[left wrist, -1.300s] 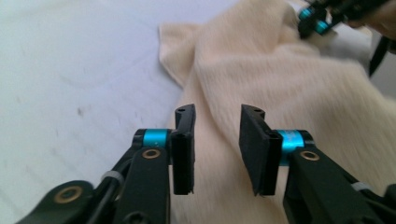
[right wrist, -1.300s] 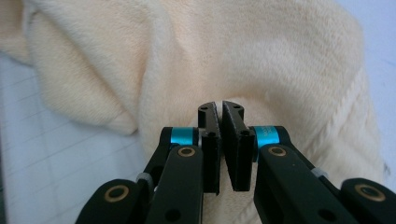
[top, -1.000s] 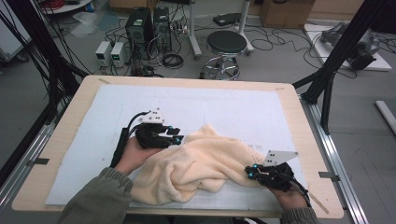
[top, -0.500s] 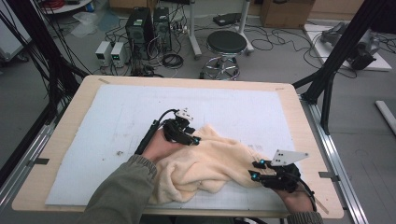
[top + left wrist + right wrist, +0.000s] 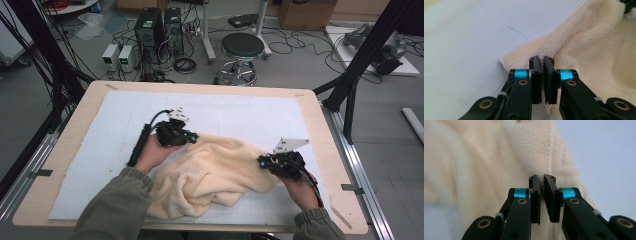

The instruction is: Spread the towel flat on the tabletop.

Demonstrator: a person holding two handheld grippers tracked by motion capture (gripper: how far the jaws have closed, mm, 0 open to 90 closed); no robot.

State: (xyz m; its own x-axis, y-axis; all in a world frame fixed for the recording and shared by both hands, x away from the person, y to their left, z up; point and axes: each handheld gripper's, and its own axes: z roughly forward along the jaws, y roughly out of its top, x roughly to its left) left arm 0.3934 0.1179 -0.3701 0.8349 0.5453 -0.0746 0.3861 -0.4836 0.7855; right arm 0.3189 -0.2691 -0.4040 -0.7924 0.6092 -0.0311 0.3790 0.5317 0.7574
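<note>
A crumpled cream towel (image 5: 215, 175) lies on the white mat (image 5: 240, 112) toward the table's near side. My left gripper (image 5: 192, 137) is at the towel's far left corner. In the left gripper view the left gripper (image 5: 543, 60) has just been closing, and its jaws now stand shut with the towel's edge (image 5: 599, 37) pinched between them. My right gripper (image 5: 261, 161) is at the towel's right edge. In the right gripper view the right gripper (image 5: 542, 178) has also just been closing and now pinches the hemmed border of the towel (image 5: 499, 157).
The wooden table (image 5: 65, 150) has bare mat on the far half and at the left. Beyond it on the floor are a black stool (image 5: 242, 47), power boxes (image 5: 120, 56) and cables. Black frame posts (image 5: 360, 65) stand at the table's right and left.
The left gripper swung forward over the towel, then came back left to its far corner. The right gripper moved away from the near edge and inward. Both jaws opened, then shut on the towel.
</note>
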